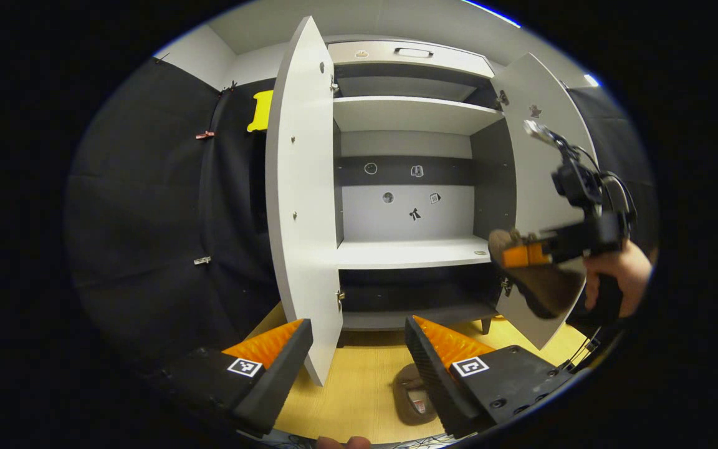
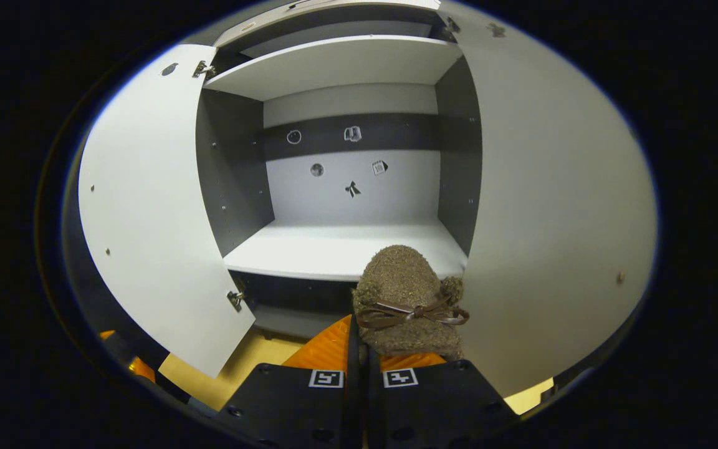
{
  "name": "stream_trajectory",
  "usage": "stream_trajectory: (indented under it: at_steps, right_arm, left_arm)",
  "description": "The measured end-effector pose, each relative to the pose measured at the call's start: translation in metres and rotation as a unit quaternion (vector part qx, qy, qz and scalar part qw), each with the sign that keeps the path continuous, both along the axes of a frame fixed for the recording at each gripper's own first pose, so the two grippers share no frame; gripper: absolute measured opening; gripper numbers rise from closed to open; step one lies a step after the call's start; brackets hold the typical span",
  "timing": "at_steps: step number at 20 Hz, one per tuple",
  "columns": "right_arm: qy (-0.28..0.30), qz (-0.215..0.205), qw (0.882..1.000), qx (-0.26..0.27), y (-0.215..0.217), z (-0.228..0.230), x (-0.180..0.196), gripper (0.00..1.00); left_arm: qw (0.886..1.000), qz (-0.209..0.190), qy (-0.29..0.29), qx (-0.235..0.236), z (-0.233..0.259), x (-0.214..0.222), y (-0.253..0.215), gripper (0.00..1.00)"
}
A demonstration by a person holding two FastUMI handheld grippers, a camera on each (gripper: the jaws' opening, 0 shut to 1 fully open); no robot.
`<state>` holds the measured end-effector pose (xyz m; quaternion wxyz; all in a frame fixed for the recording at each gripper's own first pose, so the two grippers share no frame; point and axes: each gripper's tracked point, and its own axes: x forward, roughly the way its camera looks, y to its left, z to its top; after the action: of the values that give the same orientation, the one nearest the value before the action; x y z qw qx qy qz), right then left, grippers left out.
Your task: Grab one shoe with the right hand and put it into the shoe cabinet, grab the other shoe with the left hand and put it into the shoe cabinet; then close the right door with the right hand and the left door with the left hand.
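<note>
Right gripper (image 2: 362, 368): clamped on shoe (image 2: 406, 299), toe ahead toward middle shelf (image 2: 309, 252). Left gripper (image 1: 359, 352): wide, second shoe (image 1: 414, 394) directly below-ahead.

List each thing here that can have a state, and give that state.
White left cabinet door: open.
White right cabinet door: open.
Brown fuzzy shoe with a bow: held in the right gripper, in front of the middle shelf.
Second brown shoe: on the wooden floor.
Left gripper: open.

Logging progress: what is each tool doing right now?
Left tool: open, holding nothing, above the shoe on the floor.
Right tool: shut on the brown shoe, raised before the shoe cabinet.
</note>
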<state>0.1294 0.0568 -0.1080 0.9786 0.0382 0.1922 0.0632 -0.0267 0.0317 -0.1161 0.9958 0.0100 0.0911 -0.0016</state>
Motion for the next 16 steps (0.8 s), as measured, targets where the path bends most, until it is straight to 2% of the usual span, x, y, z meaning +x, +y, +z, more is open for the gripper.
stream_trajectory:
  at_steps: [6,11,16]
  right_arm:
    - [0.005,0.005,1.000,0.012,0.012,0.027,0.082,0.08]
    - [0.002,-0.004,1.000,0.018,0.015,0.024,0.153,0.08]
    - [-0.014,-0.010,1.000,-0.008,0.015,0.008,0.215,0.08]
  left_arm:
    - [1.000,0.000,-0.008,-0.004,0.002,0.005,-0.002,0.95]
    - [1.000,0.004,-0.016,-0.019,0.002,0.013,-0.001,0.95]
    - [0.999,0.009,-0.019,-0.031,-0.005,0.022,-0.003,0.95]
